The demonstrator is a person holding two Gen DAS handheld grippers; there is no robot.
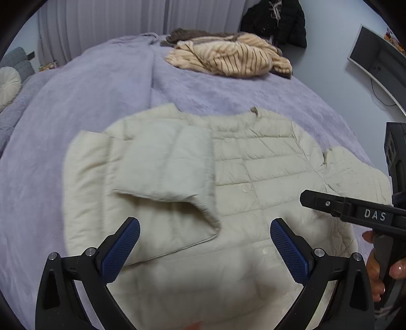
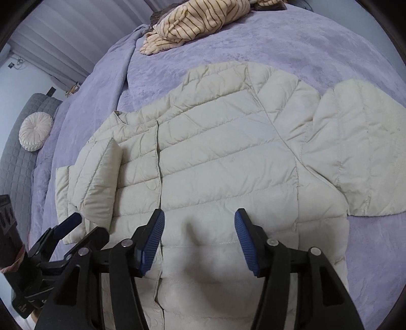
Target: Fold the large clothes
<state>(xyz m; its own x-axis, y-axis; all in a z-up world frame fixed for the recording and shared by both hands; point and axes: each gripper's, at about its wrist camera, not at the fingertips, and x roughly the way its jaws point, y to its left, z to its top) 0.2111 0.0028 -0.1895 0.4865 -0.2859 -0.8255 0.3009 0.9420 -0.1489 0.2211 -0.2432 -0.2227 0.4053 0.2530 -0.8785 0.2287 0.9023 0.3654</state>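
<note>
A cream quilted puffer jacket (image 1: 253,172) lies front up on the lilac bed cover; it also shows in the right wrist view (image 2: 223,157). Its left sleeve (image 1: 162,182) is folded in over the chest. The other sleeve (image 2: 360,152) lies spread out to the right. My left gripper (image 1: 203,246) is open and empty, hovering above the folded sleeve and the jacket's lower front. My right gripper (image 2: 200,238) is open and empty above the hem area. The right gripper's side shows in the left wrist view (image 1: 355,208), and the left gripper (image 2: 73,233) shows in the right wrist view.
A pile of striped beige and brown clothes (image 1: 228,55) sits at the far end of the lilac cover (image 1: 88,96). A dark jacket (image 1: 276,20) hangs behind. A round cream cushion (image 2: 35,132) lies on a grey seat at left. A monitor (image 1: 375,58) stands at right.
</note>
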